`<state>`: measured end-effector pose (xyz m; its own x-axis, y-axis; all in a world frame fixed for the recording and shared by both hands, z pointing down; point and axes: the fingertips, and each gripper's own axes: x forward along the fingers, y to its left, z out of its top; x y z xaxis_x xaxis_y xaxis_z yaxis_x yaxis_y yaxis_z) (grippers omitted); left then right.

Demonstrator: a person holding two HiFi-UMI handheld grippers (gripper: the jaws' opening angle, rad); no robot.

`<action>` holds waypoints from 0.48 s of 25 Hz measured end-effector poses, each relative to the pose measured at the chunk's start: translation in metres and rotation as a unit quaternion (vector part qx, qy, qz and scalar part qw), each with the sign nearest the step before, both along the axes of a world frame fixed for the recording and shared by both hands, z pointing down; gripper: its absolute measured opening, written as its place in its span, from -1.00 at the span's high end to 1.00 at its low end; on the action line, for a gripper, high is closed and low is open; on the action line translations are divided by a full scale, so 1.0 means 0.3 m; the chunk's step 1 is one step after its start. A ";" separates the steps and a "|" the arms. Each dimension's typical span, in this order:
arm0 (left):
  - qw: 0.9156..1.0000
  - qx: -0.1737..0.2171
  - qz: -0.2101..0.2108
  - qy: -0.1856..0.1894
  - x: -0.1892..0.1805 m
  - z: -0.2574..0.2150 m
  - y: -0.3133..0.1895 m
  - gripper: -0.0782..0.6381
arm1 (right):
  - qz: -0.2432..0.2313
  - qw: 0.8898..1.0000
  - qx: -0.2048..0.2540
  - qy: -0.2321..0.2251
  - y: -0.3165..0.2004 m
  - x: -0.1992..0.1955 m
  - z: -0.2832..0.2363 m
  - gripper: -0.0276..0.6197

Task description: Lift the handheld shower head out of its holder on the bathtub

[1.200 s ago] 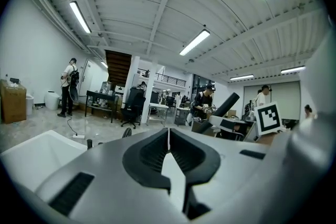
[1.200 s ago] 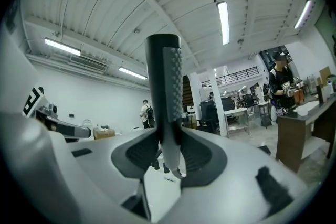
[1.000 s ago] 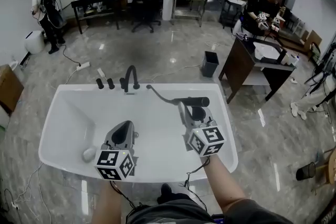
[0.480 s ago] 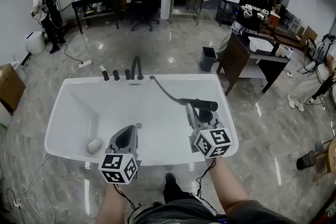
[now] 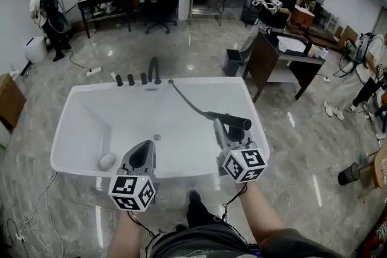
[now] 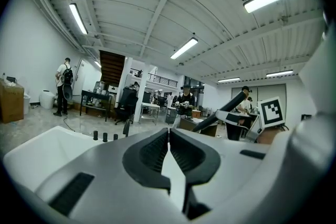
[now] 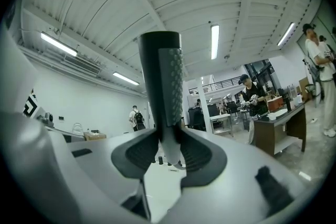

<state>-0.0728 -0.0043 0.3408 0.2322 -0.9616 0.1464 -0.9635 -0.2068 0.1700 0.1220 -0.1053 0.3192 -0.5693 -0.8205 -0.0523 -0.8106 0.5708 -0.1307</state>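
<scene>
The black handheld shower head [image 5: 230, 120] lies crosswise in my right gripper [image 5: 221, 132], whose jaws are shut on its handle above the white bathtub's [image 5: 78, 95] near right part. Its dark hose [image 5: 186, 99] runs back to the far rim beside the black faucet [image 5: 154, 70]. In the right gripper view the textured handle [image 7: 163, 73] stands up between the pads of the right gripper [image 7: 168, 150]. My left gripper [image 5: 143, 152] is shut and empty over the near rim. From the left gripper [image 6: 169, 135] the shower head [image 6: 227, 109] shows at the right.
Three black knobs [image 5: 130, 79] stand left of the faucet. A pale rounded object [image 5: 107, 161] and the drain [image 5: 156, 137] lie in the tub. A black bin [image 5: 232, 61] and a dark desk [image 5: 275, 60] stand beyond the far right corner. People stand at the back.
Both grippers have drawn back from over the tub's middle toward its near rim. The shower head came along in the right gripper, and its hose now stretches further from the far rim.
</scene>
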 end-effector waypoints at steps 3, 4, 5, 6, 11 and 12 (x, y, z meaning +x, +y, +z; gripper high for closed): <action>1.000 0.002 0.006 0.004 0.010 -0.002 0.036 0.72 | 0.004 1.000 0.000 0.006 0.057 0.011 0.004 0.48; 1.000 0.002 0.008 0.005 0.014 -0.003 0.047 0.72 | 0.005 1.000 0.001 0.007 0.076 0.016 0.005 0.48; 1.000 0.003 0.010 0.007 0.021 -0.003 0.056 0.72 | 0.005 1.000 0.000 0.007 0.092 0.022 0.008 0.48; 1.000 0.003 0.011 0.007 0.028 -0.001 0.062 0.72 | 0.006 1.000 -0.001 0.009 0.102 0.027 0.015 0.48; 1.000 -0.005 0.016 0.013 0.057 0.030 0.079 0.72 | 0.010 1.000 -0.016 0.019 0.129 0.045 0.078 0.48; 1.000 -0.007 0.017 0.013 0.061 0.039 0.083 0.72 | 0.011 1.000 -0.020 0.019 0.133 0.047 0.089 0.48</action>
